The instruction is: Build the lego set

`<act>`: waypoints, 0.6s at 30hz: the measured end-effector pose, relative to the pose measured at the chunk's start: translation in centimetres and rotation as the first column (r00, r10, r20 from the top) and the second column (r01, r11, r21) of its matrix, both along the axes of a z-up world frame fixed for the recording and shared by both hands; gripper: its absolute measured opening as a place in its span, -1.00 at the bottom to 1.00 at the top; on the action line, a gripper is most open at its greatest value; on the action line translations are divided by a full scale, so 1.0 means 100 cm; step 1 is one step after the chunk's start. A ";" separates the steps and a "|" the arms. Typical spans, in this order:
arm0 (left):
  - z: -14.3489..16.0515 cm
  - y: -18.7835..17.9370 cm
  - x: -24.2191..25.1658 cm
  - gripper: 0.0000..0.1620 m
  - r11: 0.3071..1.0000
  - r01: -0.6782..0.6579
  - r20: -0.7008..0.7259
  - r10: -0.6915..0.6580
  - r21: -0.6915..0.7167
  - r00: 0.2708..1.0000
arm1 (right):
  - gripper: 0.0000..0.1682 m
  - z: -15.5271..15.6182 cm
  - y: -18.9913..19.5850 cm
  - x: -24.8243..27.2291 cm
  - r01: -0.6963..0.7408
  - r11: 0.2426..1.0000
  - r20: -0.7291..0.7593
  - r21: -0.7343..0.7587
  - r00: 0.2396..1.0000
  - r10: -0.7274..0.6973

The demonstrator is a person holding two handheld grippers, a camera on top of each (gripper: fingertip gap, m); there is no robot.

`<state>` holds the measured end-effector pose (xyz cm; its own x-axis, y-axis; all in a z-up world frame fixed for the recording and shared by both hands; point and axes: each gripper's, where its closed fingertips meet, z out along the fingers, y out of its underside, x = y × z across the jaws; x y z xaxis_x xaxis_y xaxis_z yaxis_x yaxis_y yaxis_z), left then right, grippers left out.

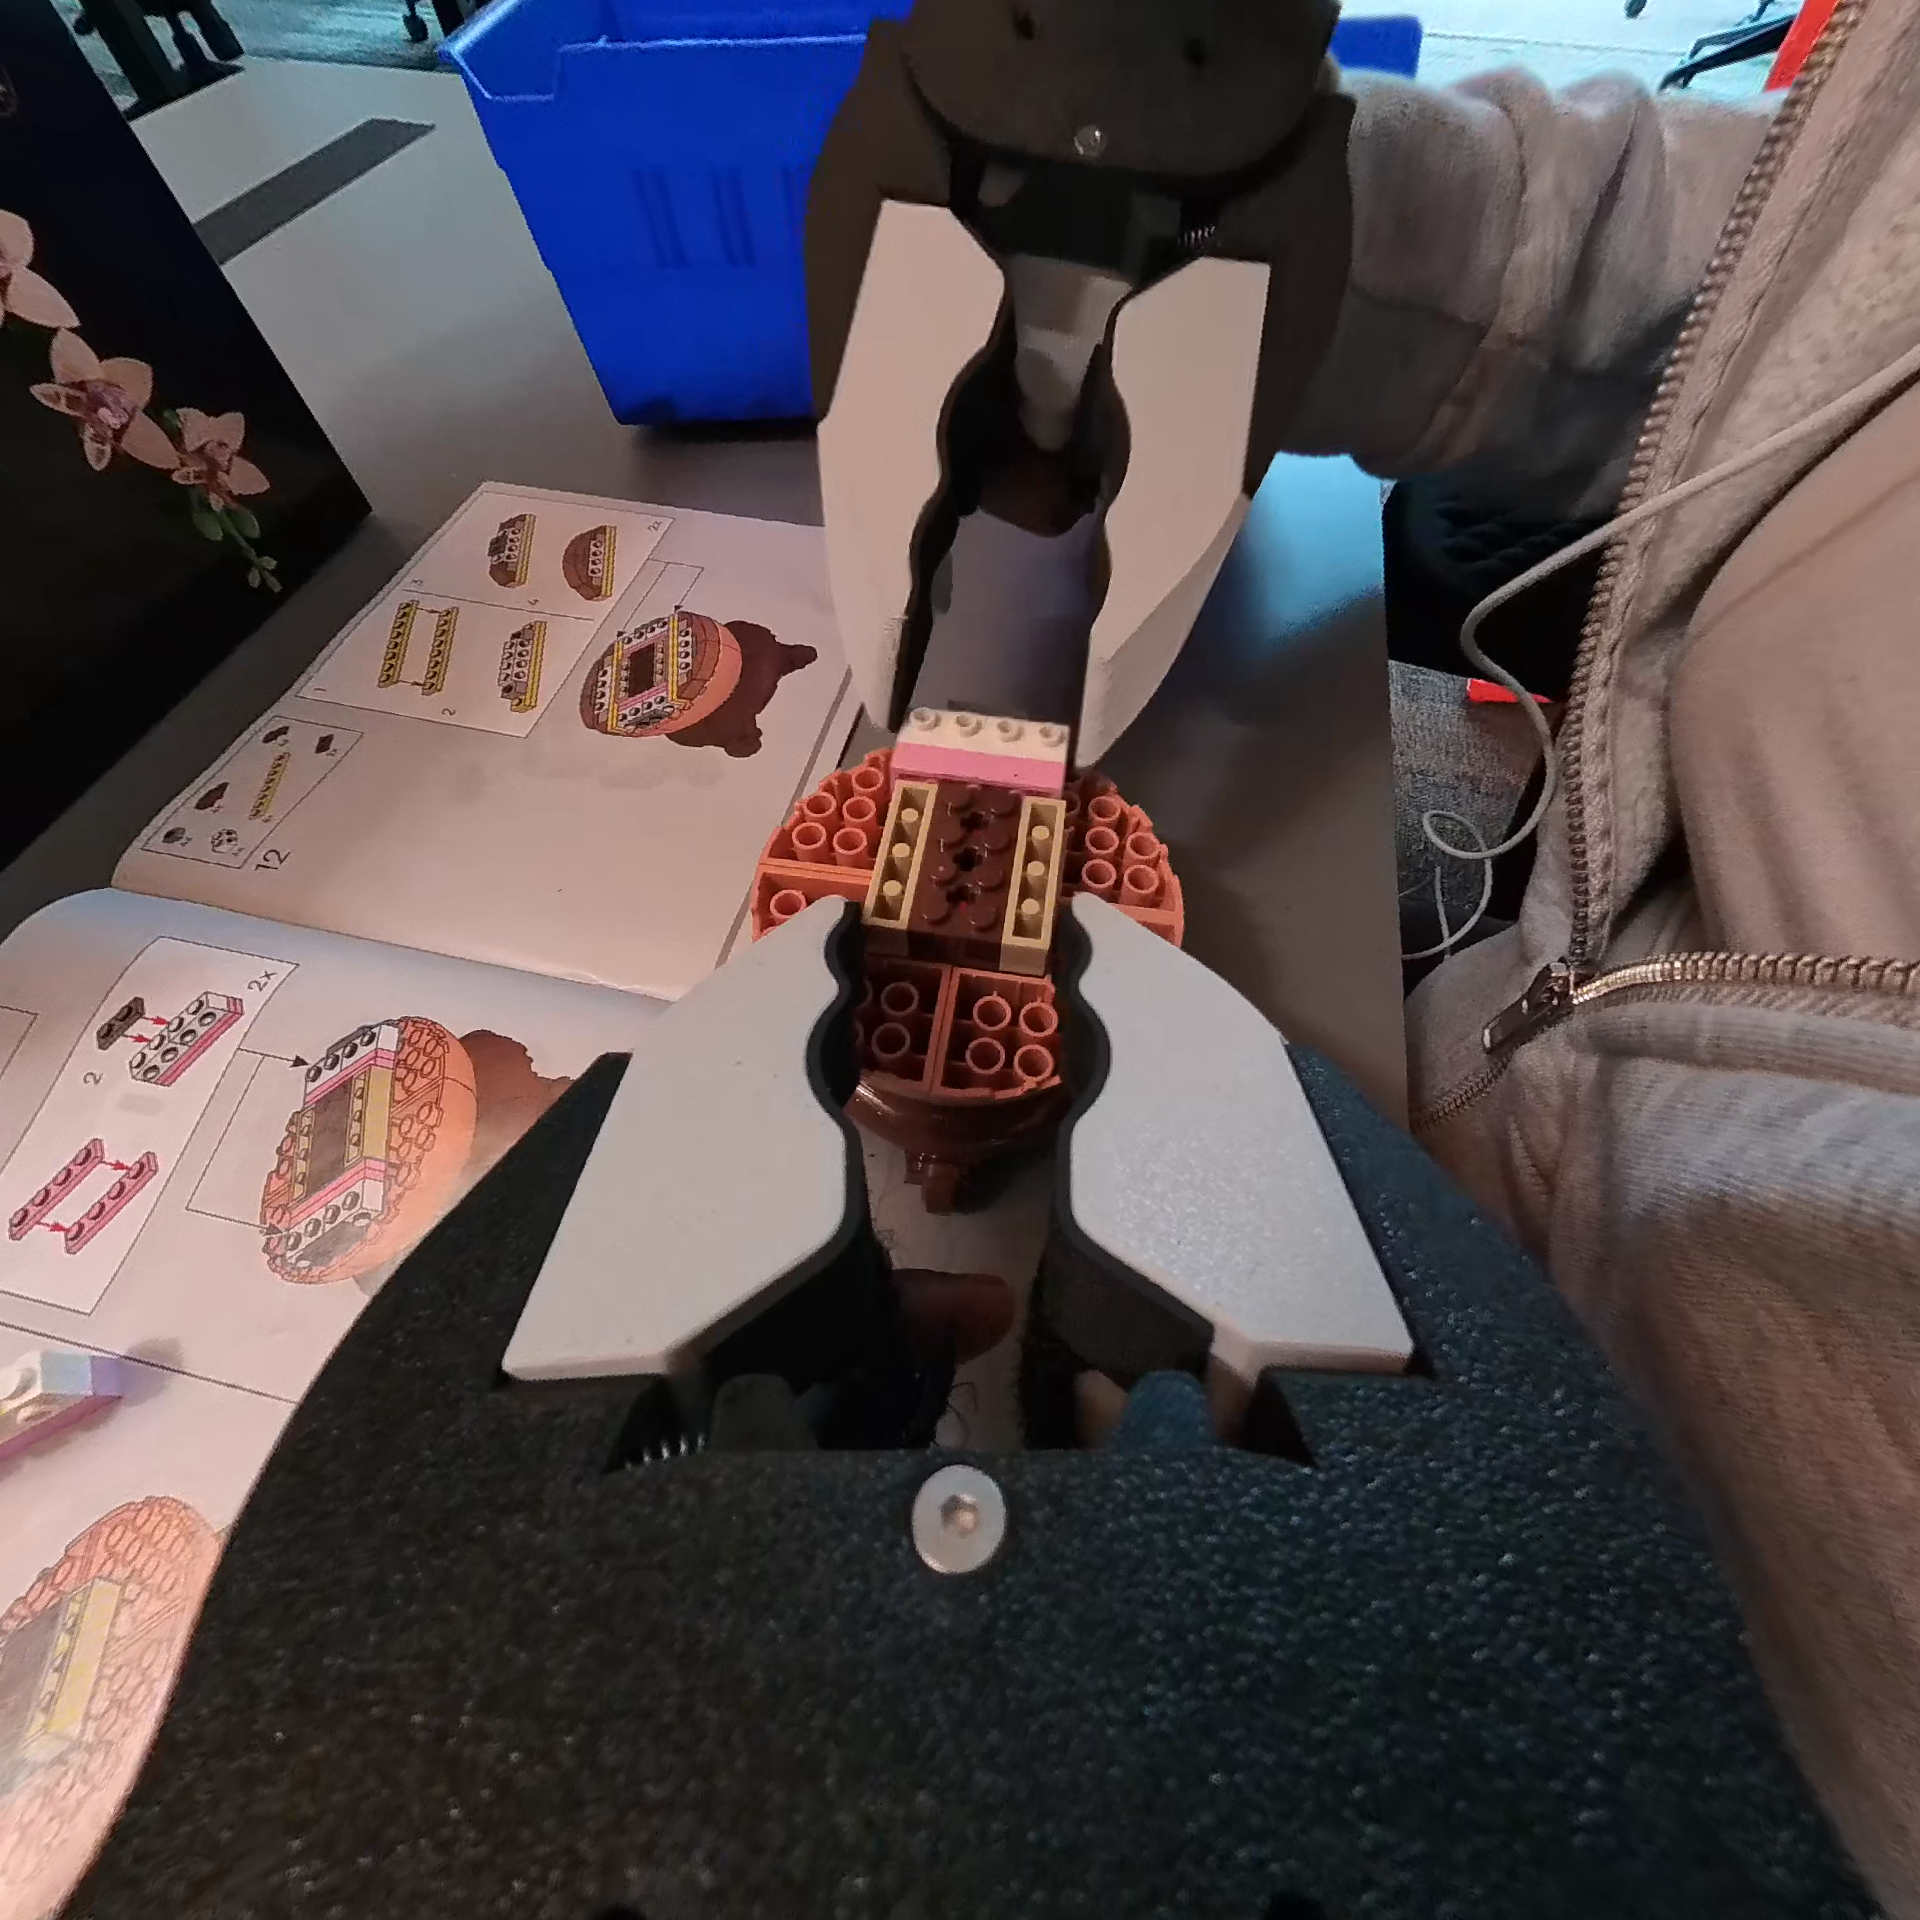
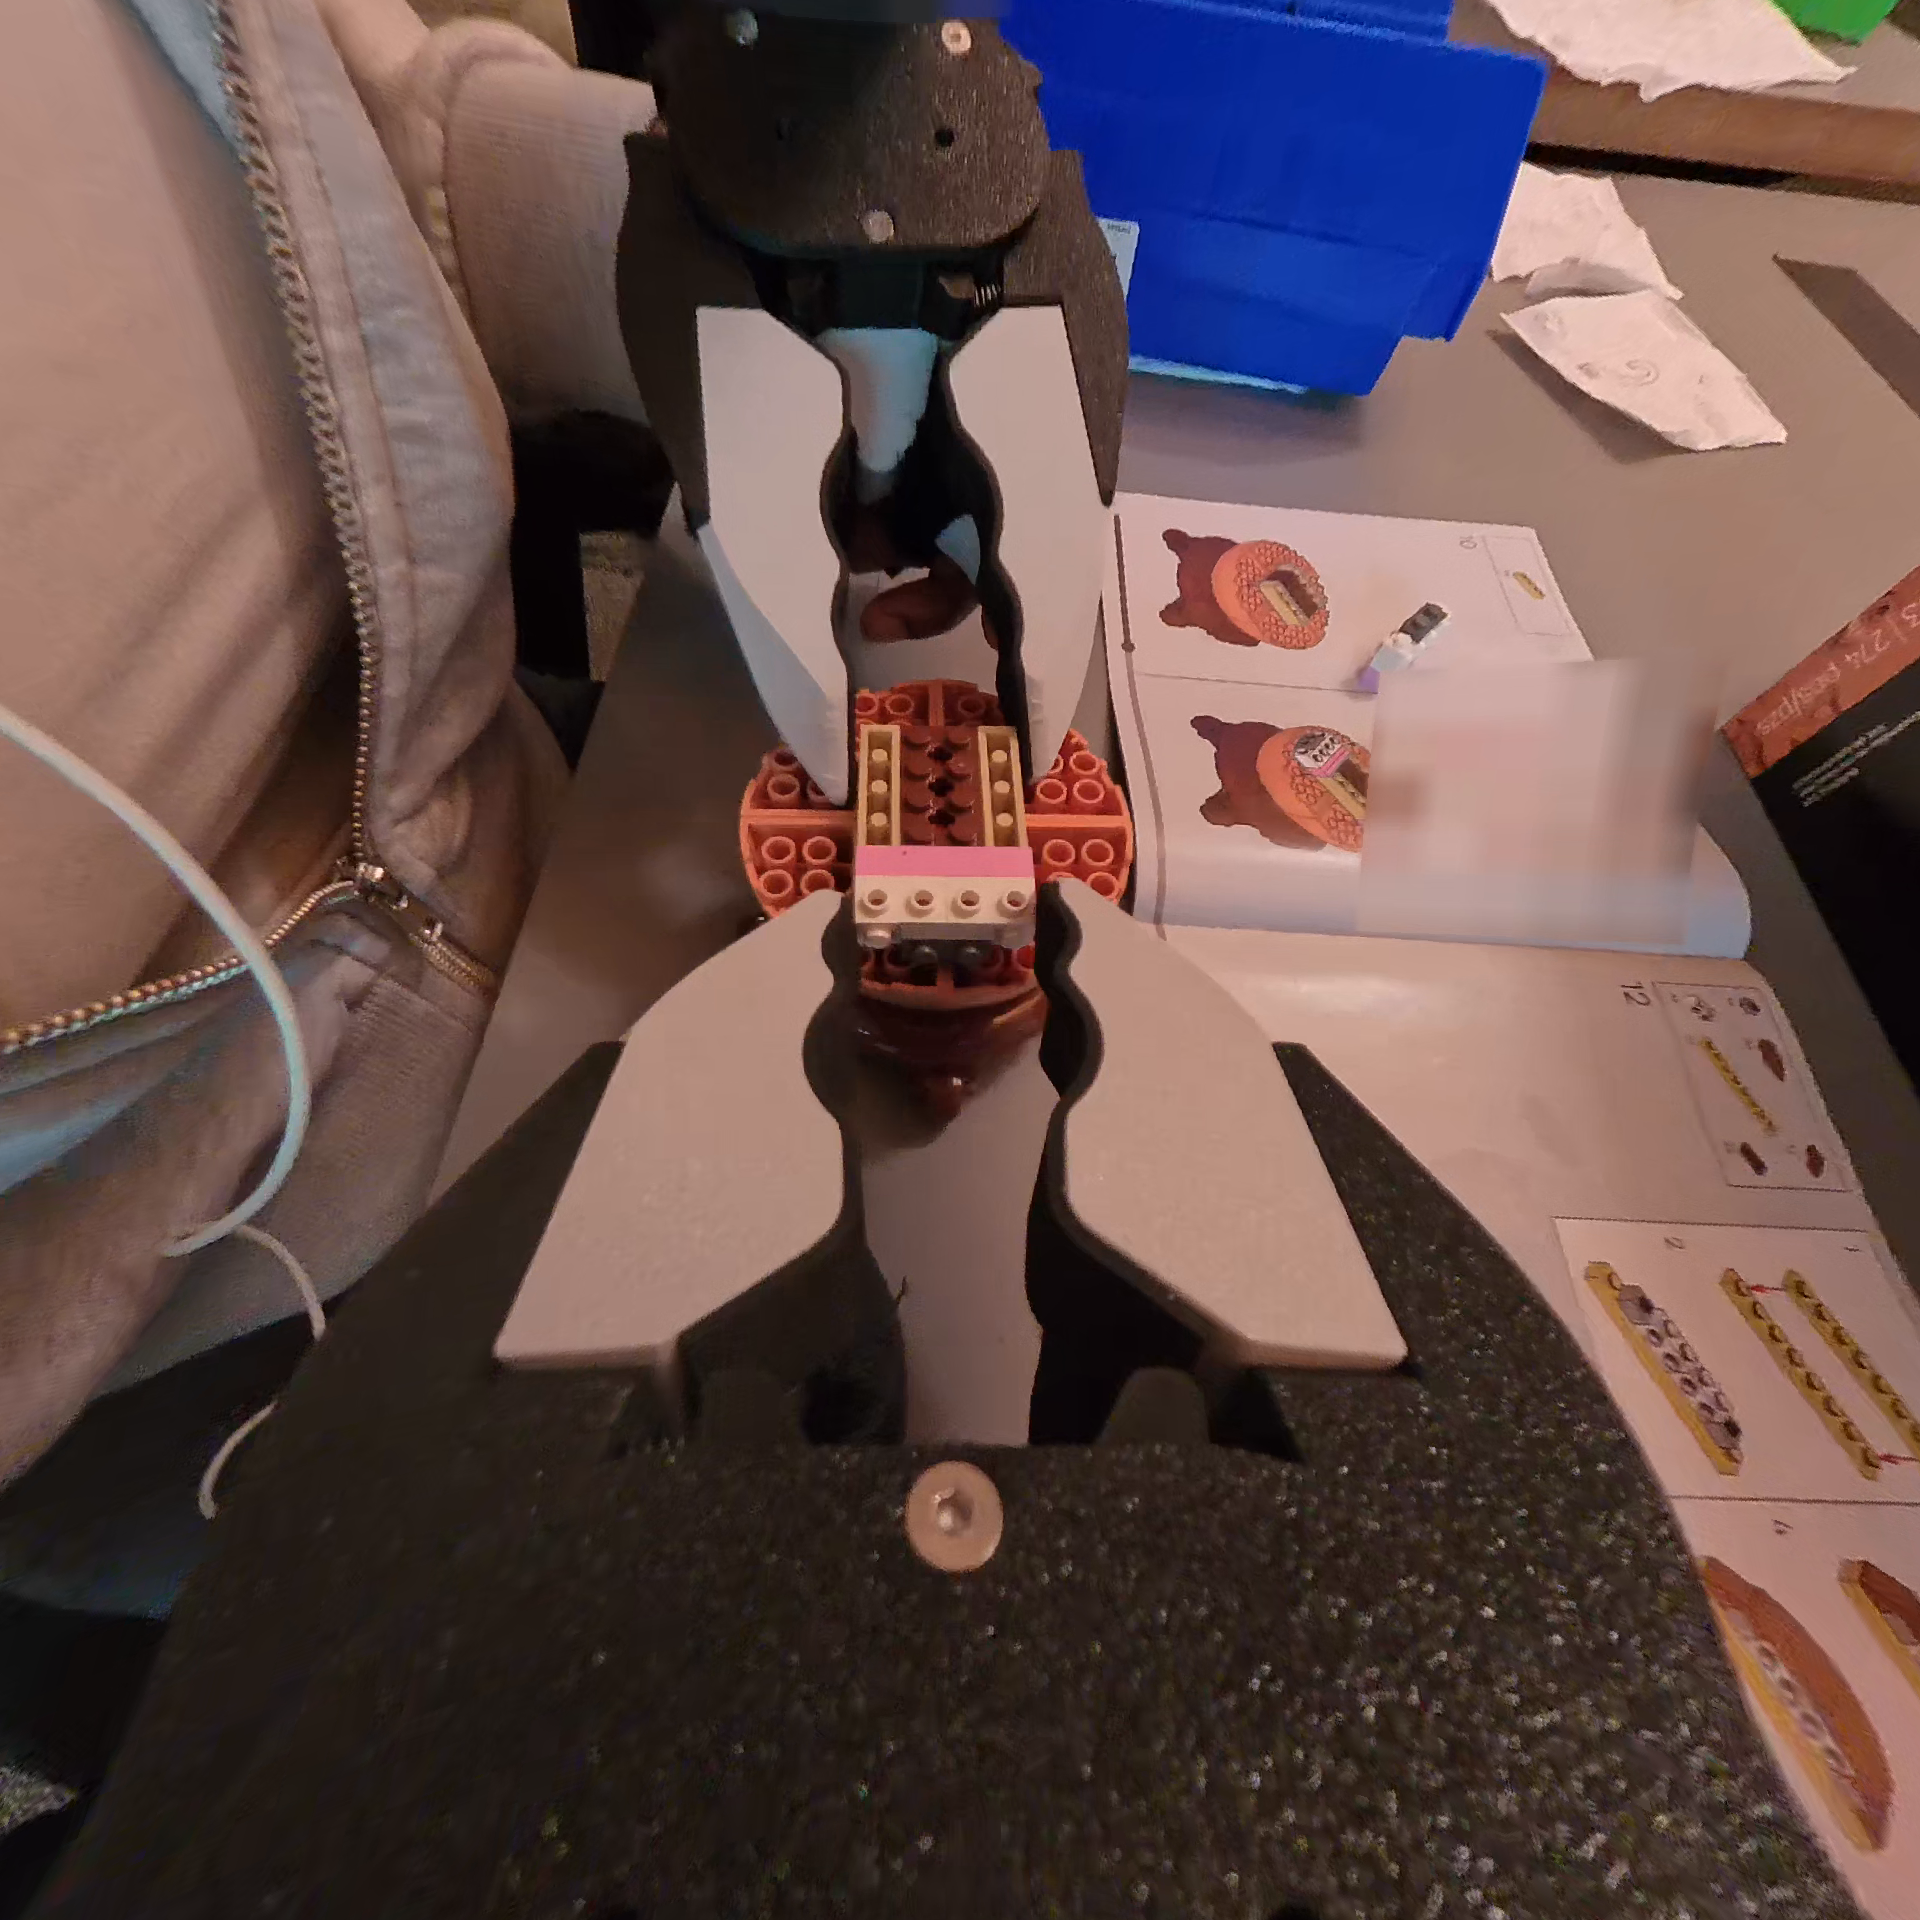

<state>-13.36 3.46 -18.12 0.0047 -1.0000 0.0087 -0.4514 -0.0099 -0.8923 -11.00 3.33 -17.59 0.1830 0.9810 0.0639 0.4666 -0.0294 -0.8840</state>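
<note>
The light, rigid lego pot (image 1: pixel 961 935) is being clamped by the left claw (image 1: pixel 961 935); the pink-white brick (image 2: pixel 943 883), centre frame, is being pinched by the right claw (image 2: pixel 940 914).

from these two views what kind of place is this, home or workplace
Probably an office or lab worktable, though that is a guess. A plain grey table carries a blue storage bin, an open instruction booklet and the half-built brick model. Chair bases show on the floor behind.

Two tools, left (image 1: pixel 961 914) and right (image 2: pixel 940 894), meet over one round lego build (image 1: pixel 966 925); one blue bin (image 1: pixel 665 208) beyond, one open instruction booklet (image 1: pixel 499 727) beside them, one loose brick piece (image 2: pixel 1408 639).
</note>
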 end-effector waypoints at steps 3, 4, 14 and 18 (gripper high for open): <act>0.000 0.000 0.000 -0.58 1.000 0.000 0.004 0.000 -0.001 1.000 | -0.62 -0.002 -0.001 0.000 0.010 1.000 -0.017 -0.019 1.000 -0.011; 0.000 0.000 0.000 -0.58 1.000 0.000 0.005 0.000 0.001 1.000 | -0.62 -0.003 -0.001 0.000 0.011 1.000 -0.010 -0.017 1.000 -0.011; 0.000 0.000 0.000 -0.58 1.000 -0.008 0.007 0.008 0.002 1.000 | -0.62 -0.003 0.000 0.000 -0.014 1.000 0.075 0.027 0.997 0.012; 0.000 0.001 0.000 -0.59 1.000 -0.018 0.006 0.018 0.001 1.000 | -0.62 -0.003 0.000 -0.001 -0.010 1.000 0.080 0.022 0.997 0.008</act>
